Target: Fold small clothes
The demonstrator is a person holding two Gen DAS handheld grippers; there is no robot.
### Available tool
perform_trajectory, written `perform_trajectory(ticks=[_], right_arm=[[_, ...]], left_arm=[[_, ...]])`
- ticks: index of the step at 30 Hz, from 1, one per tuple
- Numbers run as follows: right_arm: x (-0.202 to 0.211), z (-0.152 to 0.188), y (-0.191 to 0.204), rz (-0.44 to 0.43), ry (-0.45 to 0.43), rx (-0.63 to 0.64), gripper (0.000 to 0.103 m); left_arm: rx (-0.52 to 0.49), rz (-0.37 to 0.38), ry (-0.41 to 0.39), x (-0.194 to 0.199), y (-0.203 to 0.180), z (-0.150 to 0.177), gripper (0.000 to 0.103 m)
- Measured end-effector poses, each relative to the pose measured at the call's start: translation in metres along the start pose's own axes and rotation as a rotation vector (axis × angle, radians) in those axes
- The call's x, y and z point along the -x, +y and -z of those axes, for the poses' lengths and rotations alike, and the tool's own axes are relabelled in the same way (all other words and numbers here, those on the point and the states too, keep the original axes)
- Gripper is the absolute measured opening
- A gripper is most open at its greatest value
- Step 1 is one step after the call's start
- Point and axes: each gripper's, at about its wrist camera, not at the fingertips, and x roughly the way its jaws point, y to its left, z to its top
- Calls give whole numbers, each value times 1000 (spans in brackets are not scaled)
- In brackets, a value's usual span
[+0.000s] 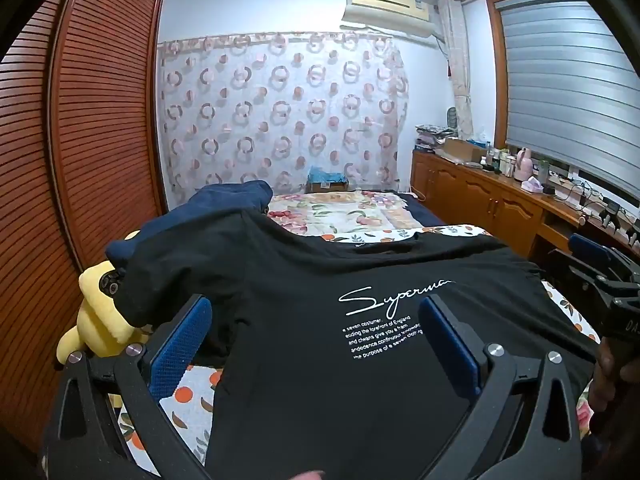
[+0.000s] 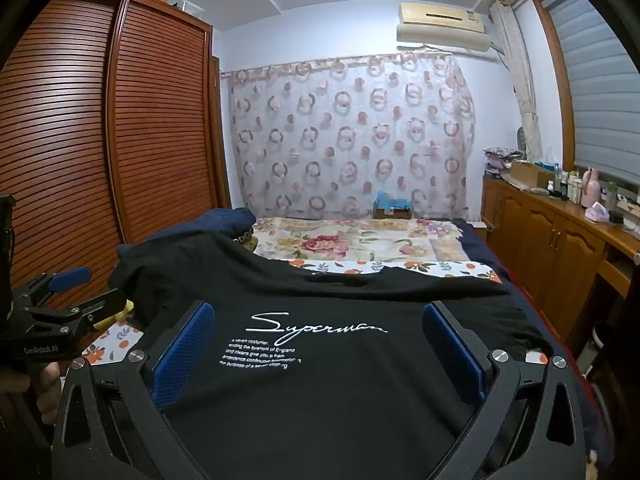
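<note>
Black cotton T-shirt (image 1: 320, 340) with white print lies spread on the orange-patterned bedsheet (image 1: 188, 400); in the left wrist view the left gripper (image 1: 316, 344) stands wide above it, a sleeve draped over the yellow plush toy (image 1: 96, 312), which could snag a fold. Script reads "Superma". In the right wrist view the right gripper (image 2: 320, 350), also wide and empty, hovers over the shirt; the other tool reads "GenRobot.AI".

black T-shirt (image 1: 320, 344): 1; yellow plush toy (image 1: 96, 320): 1; grippers: 2
</note>
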Motion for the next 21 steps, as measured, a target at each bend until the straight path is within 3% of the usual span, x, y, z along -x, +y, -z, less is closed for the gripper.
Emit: perform_trajectory(ticks=[21], right_arm=[[-1,0,1,4,0,-1,103]], left_arm=[[16,10,8,0,1,0,103]])
